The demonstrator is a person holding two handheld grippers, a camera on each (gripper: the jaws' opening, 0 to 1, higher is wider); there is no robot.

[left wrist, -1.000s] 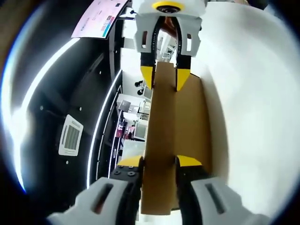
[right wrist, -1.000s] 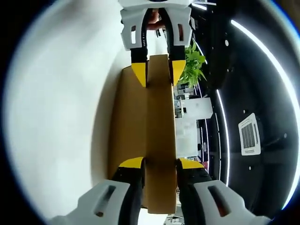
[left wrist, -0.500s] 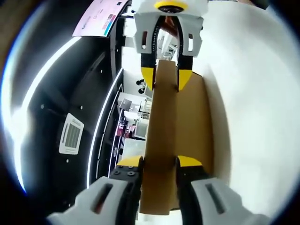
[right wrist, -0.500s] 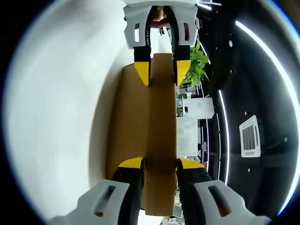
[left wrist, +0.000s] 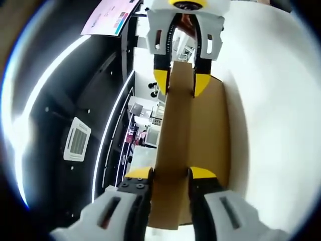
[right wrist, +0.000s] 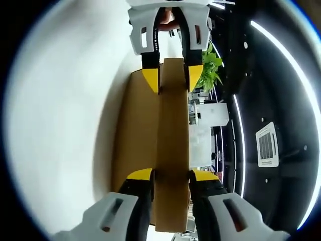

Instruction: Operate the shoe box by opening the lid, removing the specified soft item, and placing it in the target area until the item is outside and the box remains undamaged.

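Observation:
A brown cardboard lid (left wrist: 200, 130) is held up between both grippers, edge-on to the cameras. In the left gripper view my left gripper (left wrist: 170, 174) is shut on the lid's near rim. At the top of that view my right gripper (left wrist: 181, 84) is clamped on the far rim. The right gripper view mirrors this: my right gripper (right wrist: 172, 174) is shut on the near rim of the lid (right wrist: 143, 130), and my left gripper (right wrist: 173, 79) grips the far end. The box body and the soft item are hidden.
A white table surface (left wrist: 281, 125) (right wrist: 60, 125) lies beside the lid. The other side shows a dark ceiling with light strips and an air vent (left wrist: 75, 143), a green plant (right wrist: 208, 73) and a pink poster (left wrist: 108, 17).
Almost nothing has changed. Both grippers stay shut on the lid's two ends; the views have drifted slightly with the hands.

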